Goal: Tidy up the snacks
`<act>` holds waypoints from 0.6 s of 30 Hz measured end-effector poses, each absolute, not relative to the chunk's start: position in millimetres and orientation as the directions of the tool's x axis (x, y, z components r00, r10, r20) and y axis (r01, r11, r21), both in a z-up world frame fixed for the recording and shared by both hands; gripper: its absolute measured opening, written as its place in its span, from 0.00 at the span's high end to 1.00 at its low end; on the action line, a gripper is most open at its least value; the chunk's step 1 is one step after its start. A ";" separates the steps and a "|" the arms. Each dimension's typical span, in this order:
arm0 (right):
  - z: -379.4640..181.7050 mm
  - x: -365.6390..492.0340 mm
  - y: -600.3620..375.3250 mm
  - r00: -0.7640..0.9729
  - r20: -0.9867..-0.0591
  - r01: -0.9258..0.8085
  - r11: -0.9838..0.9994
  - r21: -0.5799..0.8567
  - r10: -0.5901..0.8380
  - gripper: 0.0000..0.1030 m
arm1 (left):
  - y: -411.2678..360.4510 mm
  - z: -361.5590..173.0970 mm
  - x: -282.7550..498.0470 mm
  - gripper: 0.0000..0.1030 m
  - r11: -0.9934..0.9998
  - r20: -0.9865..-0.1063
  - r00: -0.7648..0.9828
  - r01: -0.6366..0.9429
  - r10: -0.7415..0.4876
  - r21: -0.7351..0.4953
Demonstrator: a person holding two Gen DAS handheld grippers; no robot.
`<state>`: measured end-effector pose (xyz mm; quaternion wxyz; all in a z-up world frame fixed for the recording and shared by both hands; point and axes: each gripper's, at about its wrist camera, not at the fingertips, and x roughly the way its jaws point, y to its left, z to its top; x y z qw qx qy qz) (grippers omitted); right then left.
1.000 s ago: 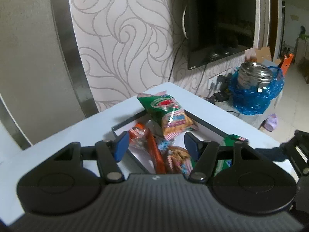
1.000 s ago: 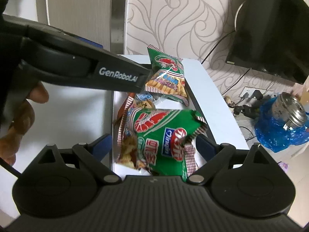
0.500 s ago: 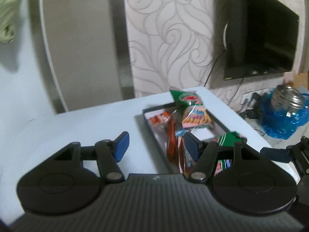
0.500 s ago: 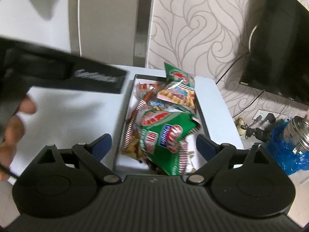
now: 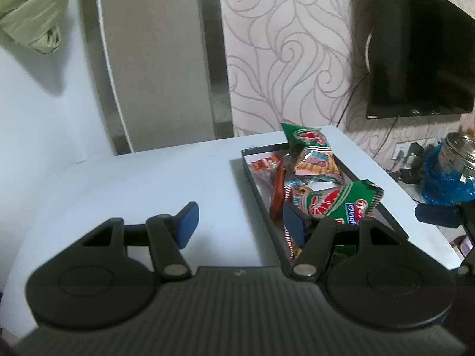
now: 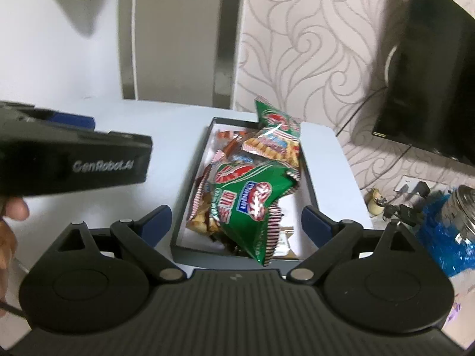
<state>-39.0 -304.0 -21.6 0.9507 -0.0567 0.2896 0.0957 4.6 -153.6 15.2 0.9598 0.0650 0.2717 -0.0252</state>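
The snacks lie heaped in the dark tray [image 6: 311, 190] on the white tabletop [image 5: 148, 184], the big green bag [image 6: 252, 204] on top. Both the left gripper [image 5: 239, 224] and the right gripper [image 6: 237, 222] have their fingers wide and hold nothing. To finish well, both should likely lift straight away, touching no bag. Compared with one second ago, the left gripper has swung from above the tray to the bare tabletop beside it.
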 end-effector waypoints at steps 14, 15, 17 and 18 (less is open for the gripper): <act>-12.1 -83.3 -296.2 0.819 -0.574 -0.053 0.997 -0.058 0.010 0.06 | -146.6 10.4 -25.8 0.37 0.952 -0.559 0.812 0.280 -0.166 0.125; -11.2 -87.1 -295.4 0.818 -0.575 -0.042 0.998 -0.056 0.002 0.06 | -146.1 10.1 -28.2 0.37 0.947 -0.560 0.809 0.296 -0.180 0.124; -10.9 -96.0 -293.1 0.815 -0.579 -0.021 0.998 -0.060 -0.018 0.06 | -145.6 9.1 -34.6 0.37 0.936 -0.559 0.803 0.328 -0.205 0.128; -11.2 -101.0 -291.9 0.815 -0.579 -0.011 0.998 -0.062 -0.027 0.06 | -145.2 8.4 -37.8 0.37 0.931 -0.559 0.801 0.341 -0.215 0.131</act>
